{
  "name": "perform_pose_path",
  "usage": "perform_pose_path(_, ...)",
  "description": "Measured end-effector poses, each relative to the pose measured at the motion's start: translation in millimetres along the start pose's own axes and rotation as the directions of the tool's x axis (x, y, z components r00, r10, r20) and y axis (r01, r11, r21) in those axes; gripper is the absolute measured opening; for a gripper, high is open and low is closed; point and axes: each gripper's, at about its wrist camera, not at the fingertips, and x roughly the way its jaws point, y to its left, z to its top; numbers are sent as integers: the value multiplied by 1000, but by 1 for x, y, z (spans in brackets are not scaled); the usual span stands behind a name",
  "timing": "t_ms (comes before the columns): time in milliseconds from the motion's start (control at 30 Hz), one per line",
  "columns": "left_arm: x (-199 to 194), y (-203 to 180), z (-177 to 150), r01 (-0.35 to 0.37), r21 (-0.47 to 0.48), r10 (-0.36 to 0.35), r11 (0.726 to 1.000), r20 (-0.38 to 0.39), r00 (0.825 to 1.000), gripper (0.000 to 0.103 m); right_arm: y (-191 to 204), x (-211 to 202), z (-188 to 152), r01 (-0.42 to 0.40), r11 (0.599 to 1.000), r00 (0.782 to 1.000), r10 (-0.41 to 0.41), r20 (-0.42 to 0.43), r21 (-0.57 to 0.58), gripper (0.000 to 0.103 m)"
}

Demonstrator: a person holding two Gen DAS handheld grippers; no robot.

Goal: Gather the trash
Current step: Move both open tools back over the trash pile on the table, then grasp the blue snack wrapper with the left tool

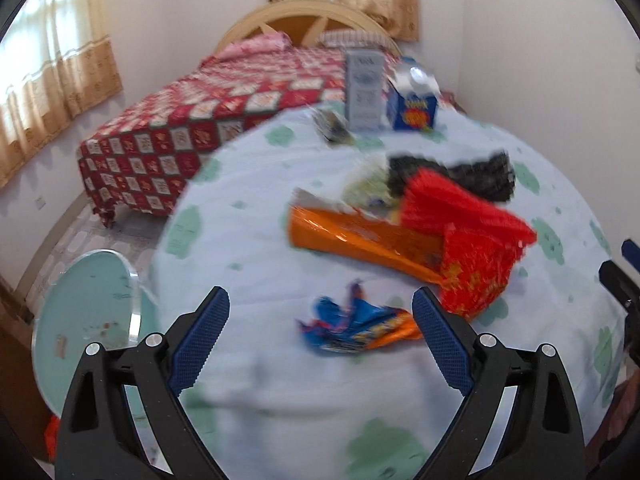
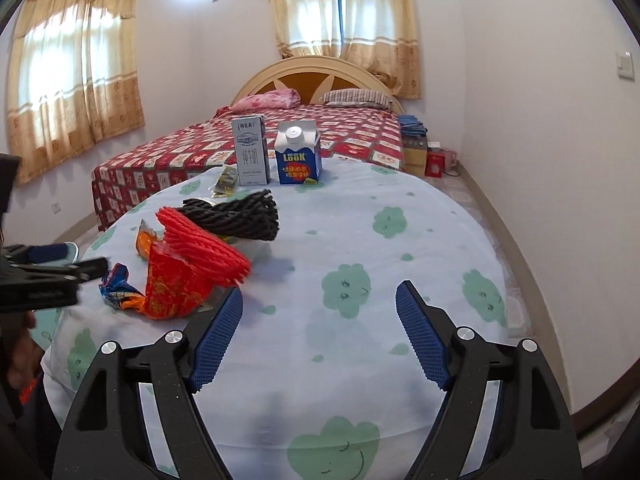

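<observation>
While both my left gripper (image 1: 320,312) and right gripper (image 2: 319,304) hang with jaws apart and empty, all the trash, from the crumpled blue wrapper (image 1: 352,328) to the cartons (image 2: 298,152) at the far edge, lies uncollected on the surface (image 2: 400,264).

Right half of the table (image 2: 400,240) is bare cloth. Left half is crowded with wrappers (image 2: 176,280); two cartons (image 2: 298,156) block the far edge.

Both cameras look forward along their own fingers, tilted down over the round tabletop (image 1: 248,240) toward the bed (image 2: 360,128) at 12 o'clock. The left view sits close above a blue wrapper (image 1: 352,324); the right view, further right, sees it at 9 o'clock (image 2: 118,286).
</observation>
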Motion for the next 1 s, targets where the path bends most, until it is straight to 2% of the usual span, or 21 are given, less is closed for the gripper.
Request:
perform_pose_path(33,7,-5,-3,0,9,0,1000,-20,1000,90,-1,2,-2,-6,1000,1000,6,-6,6,78)
perform_pose_path(100,17,-9,-10,13,22,-12,1000,-58,998,76,-2,4,-5,-16,1000,1000,16,-12,16,78)
perform_pose_path(167,17,-8,-12,55,10,-54,998,-65,996,54,-3,5,-8,-22,999,1000,22,-15,23,78)
perform_pose_path(200,16,-10,-13,63,21,-61,998,-63,996,50,-4,6,-9,-24,999,1000,25,-17,28,78)
perform_pose_path(233,13,-13,-12,54,50,-51,997,-53,997,33,-5,7,-10,-26,999,999,27,-18,34,78)
perform_pose_path(267,10,-15,-11,67,60,-64,996,-53,997,6,-6,7,-12,-27,999,999,28,-19,39,78)
perform_pose_path(333,5,-12,-10,104,58,-100,993,-63,993,0,-7,7,-12,-28,999,999,29,-21,43,78)
perform_pose_path(433,-8,-7,-9,102,73,-100,992,-33,994,0,-8,5,-12,-26,999,999,27,-18,45,78)
perform_pose_path(633,-22,7,-6,91,34,-91,995,1,996,2,-6,7,-13,-26,998,999,27,-24,50,78)
perform_pose_path(700,-19,6,-4,90,28,-89,996,-4,996,16,-7,7,-14,-16,999,1000,17,-23,45,78)
perform_pose_path(733,-17,4,-3,78,23,-78,997,0,997,37,-10,7,-15,-8,999,1000,9,-21,47,78)
perform_pose_path(767,-15,3,-2,68,22,-68,997,4,998,52,-16,6,-15,2,998,1000,-1,-20,57,78)
perform_pose_path(900,-9,-9,1,74,21,-74,997,-1,997,55,-34,5,-15,23,994,1000,-22,-18,104,78)
perform_pose_path(933,-8,-11,1,71,26,-71,997,1,997,61,-37,6,-16,25,993,1000,-23,-20,116,78)
perform_pose_path(1000,-2,-17,5,63,39,-63,997,1,998,63,-39,6,-17,23,992,1000,-21,-21,125,78)
